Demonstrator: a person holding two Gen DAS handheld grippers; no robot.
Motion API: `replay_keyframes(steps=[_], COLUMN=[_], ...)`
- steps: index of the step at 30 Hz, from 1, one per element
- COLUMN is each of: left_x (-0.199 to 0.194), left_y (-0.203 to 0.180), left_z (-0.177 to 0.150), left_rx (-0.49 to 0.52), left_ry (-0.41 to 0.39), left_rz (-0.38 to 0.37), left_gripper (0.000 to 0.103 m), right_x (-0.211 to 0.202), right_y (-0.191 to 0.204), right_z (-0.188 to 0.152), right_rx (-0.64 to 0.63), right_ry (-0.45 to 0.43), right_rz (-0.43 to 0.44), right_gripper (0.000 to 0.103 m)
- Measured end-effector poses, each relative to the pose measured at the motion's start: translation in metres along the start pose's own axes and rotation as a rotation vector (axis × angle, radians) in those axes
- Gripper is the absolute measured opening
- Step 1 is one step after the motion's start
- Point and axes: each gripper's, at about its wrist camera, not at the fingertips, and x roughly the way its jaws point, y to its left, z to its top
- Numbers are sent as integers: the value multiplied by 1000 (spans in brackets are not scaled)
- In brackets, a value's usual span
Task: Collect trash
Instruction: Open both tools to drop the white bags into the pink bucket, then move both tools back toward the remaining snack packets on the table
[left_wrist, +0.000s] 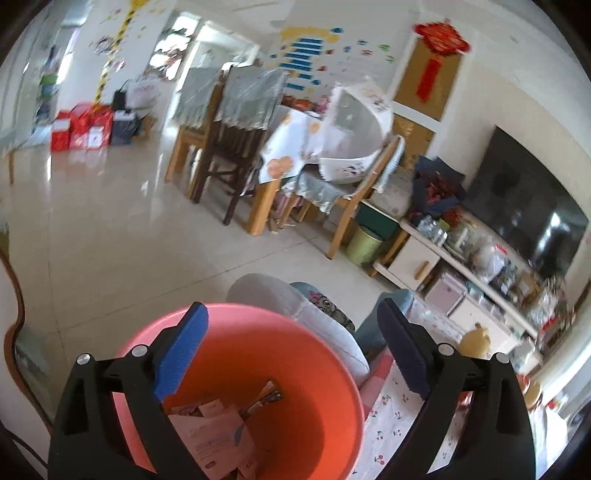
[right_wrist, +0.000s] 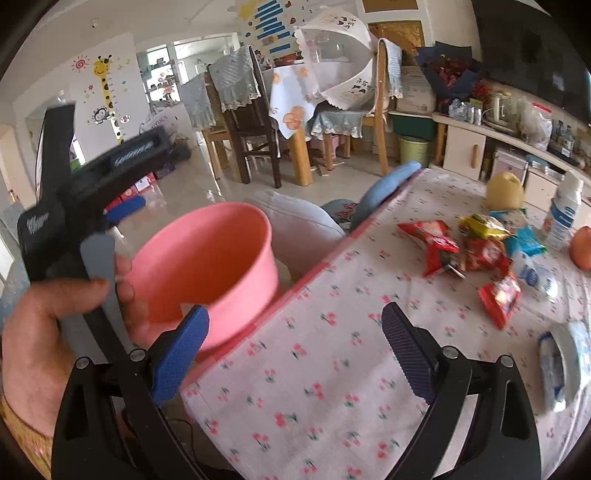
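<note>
A pink plastic bin (left_wrist: 295, 376) stands beside the table's left edge and holds paper scraps and wrappers (left_wrist: 218, 435). My left gripper (left_wrist: 291, 350) hangs open right above its mouth, empty. The right wrist view shows the bin (right_wrist: 207, 269), with the left gripper's body and the hand that holds it (right_wrist: 70, 221) beside it. My right gripper (right_wrist: 295, 350) is open and empty above the floral tablecloth (right_wrist: 314, 406). Red snack wrappers (right_wrist: 439, 247), a yellow wrapper (right_wrist: 480, 223), a small red packet (right_wrist: 500, 295) and blue-white packets (right_wrist: 528, 240) lie at the table's right.
On the table stand a white bottle (right_wrist: 565, 210), a yellow fruit (right_wrist: 504, 190), an orange fruit (right_wrist: 581, 245) and a white-blue pack (right_wrist: 561, 365). A grey cushioned seat (right_wrist: 295, 218) sits behind the bin. Dining chairs, a green bin (right_wrist: 413, 149) and a TV unit stand farther back.
</note>
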Motion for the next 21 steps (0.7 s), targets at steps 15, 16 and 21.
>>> replay_keyframes(steps=[15, 16, 21], left_x=[8, 8, 11], left_y=[-59, -61, -71], left_z=[-18, -19, -28], left_rx=[219, 220, 224], left_ry=[138, 144, 175], left_rz=[-37, -43, -72], left_gripper=[93, 93, 93], right_x=[-26, -27, -34], right_y=[-26, -28, -43], right_z=[-49, -50, -54], right_rx=[2, 8, 37], right_ry=[21, 24, 22], right_rz=[-45, -45, -51], right_gripper=[96, 96, 96])
